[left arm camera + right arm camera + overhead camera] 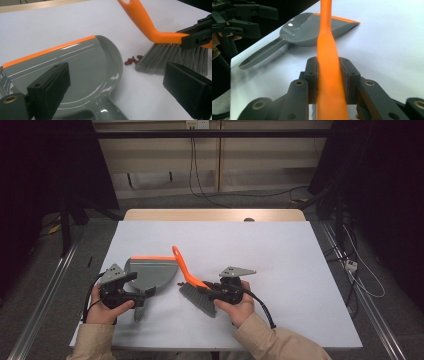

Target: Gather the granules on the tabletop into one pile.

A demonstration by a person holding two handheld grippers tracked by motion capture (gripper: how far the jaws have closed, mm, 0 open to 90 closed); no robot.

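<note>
The right gripper point(216, 291) is clamped on the orange plastic back of a hand brush with grey bristles point(196, 295), whose bristle tips rest on the white table top point(280, 255) just beside a few small dark-red beans point(132, 60) and whose handle slants up and away toward the table's far side. The left gripper point(142, 287) hovers with its jaws spread wide and empty over the rear of a grey plastic dustpan with an orange front lip point(150, 270), which lies flat left of the brush, lip away from the person, handle toward the near edge. The beans lie in the narrow gap between the pan's rounded side wall and the bristles, while the far and right parts of the table are bare.
</note>
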